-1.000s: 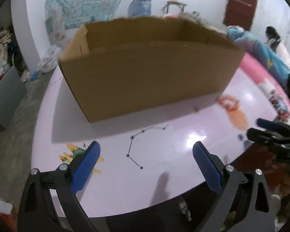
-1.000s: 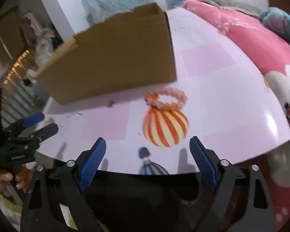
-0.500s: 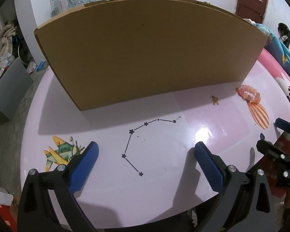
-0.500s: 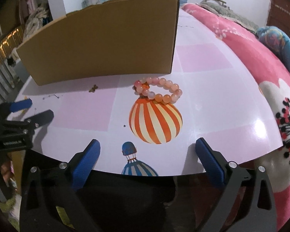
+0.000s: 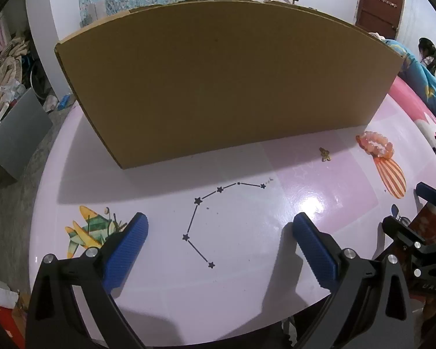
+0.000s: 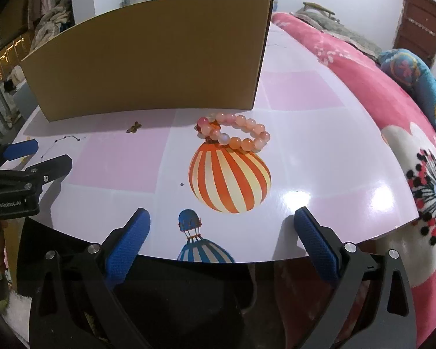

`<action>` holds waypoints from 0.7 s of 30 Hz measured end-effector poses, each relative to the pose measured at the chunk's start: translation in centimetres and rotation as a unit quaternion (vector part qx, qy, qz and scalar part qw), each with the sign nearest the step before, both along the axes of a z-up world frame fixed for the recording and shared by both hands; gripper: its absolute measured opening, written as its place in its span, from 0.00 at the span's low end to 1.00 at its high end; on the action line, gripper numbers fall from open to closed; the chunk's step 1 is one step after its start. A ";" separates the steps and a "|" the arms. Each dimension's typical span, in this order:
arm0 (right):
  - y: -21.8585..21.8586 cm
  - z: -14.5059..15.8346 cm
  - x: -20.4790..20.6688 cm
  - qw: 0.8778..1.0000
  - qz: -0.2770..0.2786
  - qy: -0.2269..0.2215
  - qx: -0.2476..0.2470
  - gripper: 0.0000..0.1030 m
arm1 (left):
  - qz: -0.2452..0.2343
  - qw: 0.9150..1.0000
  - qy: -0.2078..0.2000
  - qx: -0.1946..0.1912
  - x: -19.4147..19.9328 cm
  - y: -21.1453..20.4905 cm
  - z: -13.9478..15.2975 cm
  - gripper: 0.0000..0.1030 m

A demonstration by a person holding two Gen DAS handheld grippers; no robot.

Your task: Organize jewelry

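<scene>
A pink bead bracelet (image 6: 232,133) lies on the pale pink table (image 6: 305,151), on the top of a printed striped balloon; it also shows in the left wrist view (image 5: 376,145). A small gold butterfly piece (image 6: 133,127) lies to its left, also seen in the left wrist view (image 5: 324,154). A brown cardboard box (image 5: 218,81) stands behind them, its inside hidden. My left gripper (image 5: 218,229) is open and empty over the table's near edge. My right gripper (image 6: 222,226) is open and empty at the table's near edge, short of the bracelet.
A pink flowered blanket (image 6: 392,93) lies right of the table. A grey panel (image 5: 17,133) and clutter stand on the floor at left. A person (image 5: 428,55) sits at far right. Printed pictures mark the tabletop.
Both grippers have moved forward and lower toward the table; the box's open top no longer shows. The bracelet and butterfly piece have not moved. Both grippers stay open.
</scene>
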State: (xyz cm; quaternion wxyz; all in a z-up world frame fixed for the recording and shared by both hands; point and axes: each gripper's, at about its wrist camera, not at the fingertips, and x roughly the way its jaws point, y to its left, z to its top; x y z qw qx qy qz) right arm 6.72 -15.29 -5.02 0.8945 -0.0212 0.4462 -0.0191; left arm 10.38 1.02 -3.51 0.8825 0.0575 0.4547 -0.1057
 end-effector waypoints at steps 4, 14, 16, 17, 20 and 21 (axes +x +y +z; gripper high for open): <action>0.2 0.0 -0.3 1.000 -0.005 0.000 0.001 0.92 | 0.004 1.000 0.000 0.002 -0.1 -0.2 0.0 0.96; 0.1 0.0 0.4 1.000 -0.012 0.012 0.004 0.92 | 0.011 1.000 0.011 0.004 0.0 -0.3 0.4 0.96; 0.3 0.1 0.5 1.000 -0.013 0.013 0.002 0.92 | 0.013 1.000 0.013 0.004 0.0 -0.3 0.4 0.96; 0.2 0.1 0.6 1.000 -0.014 0.014 0.002 0.92 | 0.013 1.000 0.014 0.004 0.0 -0.3 0.4 0.96; 0.3 0.1 0.7 1.000 -0.015 0.015 0.001 0.92 | 0.013 1.000 0.017 0.004 0.0 -0.3 0.5 0.96; 0.1 0.0 1.1 1.000 -0.016 0.015 0.002 0.92 | 0.013 1.000 0.018 0.005 0.0 -0.3 0.5 0.96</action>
